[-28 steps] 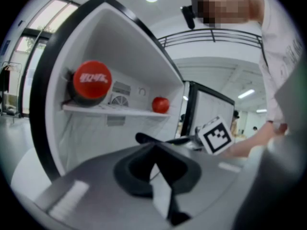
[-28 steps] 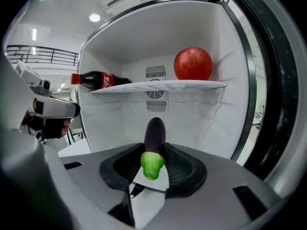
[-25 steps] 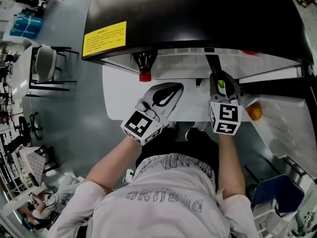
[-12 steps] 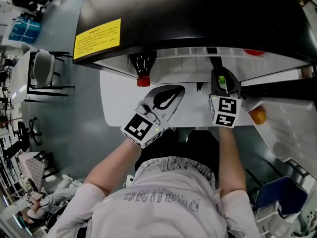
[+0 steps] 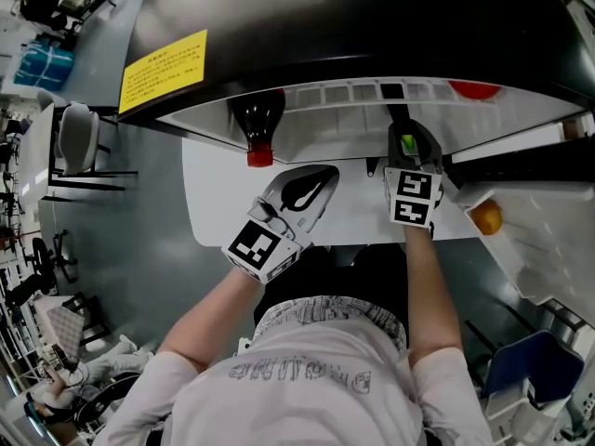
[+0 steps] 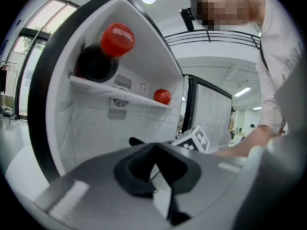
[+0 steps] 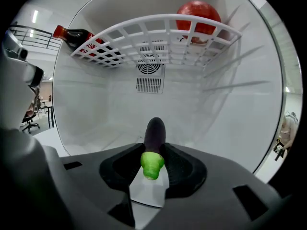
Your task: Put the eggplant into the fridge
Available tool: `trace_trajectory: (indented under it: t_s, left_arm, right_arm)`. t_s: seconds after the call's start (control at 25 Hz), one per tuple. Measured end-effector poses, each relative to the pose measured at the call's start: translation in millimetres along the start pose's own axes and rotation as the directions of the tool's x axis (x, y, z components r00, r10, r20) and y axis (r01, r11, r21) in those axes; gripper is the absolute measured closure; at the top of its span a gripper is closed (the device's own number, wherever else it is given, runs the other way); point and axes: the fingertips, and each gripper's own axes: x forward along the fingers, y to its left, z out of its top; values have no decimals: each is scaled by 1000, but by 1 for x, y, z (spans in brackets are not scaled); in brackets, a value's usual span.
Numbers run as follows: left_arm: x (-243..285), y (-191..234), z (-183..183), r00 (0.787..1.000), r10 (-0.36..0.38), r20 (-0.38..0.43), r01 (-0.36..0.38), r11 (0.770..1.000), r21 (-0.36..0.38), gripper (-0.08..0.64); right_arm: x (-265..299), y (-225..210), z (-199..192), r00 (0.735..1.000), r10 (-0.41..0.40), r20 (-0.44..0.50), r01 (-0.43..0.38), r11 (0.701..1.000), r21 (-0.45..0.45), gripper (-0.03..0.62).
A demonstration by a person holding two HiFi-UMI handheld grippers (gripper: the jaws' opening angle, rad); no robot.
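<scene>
At the far left, on the black top of the fridge (image 5: pixel 390 26), there is a yellow label (image 5: pixel 163 60). Below it, on the white rack shelf (image 7: pixel 158 28), lies a dark bottle (image 5: pixel 256 124) with a red cap. The left claw (image 5: pixel 316 182) is in front of the open fridge. Its jaws are together and there is nothing between them, so I judge it has no work in this step.

More to the right, the right claw (image 7: pixel 154 147) is clamped on the eggplant (image 7: pixel 154 128). The green stem end points back to the hand and the dark purple body points into the fridge. The eggplant is already inside the lower compartment, under the rack and above the white floor. It seems to be in the air, but I cannot tell this for sure.

On the right part of the rack sits a red fruit (image 7: pixel 199 13), and at the far right an orange fruit (image 5: pixel 485 218) rests in the open door (image 5: pixel 539 240).

So the door is open and the eggplant has reached the inside. What is left, I think, is to put it down on the floor of the compartment, open the jaws and take the claw out.
</scene>
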Motion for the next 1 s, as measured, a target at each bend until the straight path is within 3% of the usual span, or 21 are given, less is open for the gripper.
trace_trajectory:
  t_s: [0.52,1.0]
  left_arm:
    - [0,1,-15,1000,-14,8,14,1000,0,552]
    - [4,1,-23,999,-42,13,42,999,-5,552]
  right_arm:
    - [19,-4,-17,994,-94,-53,90,992,-83,460]
    - [26,-5,-24,990,-128,-65,119,985,-123,460]
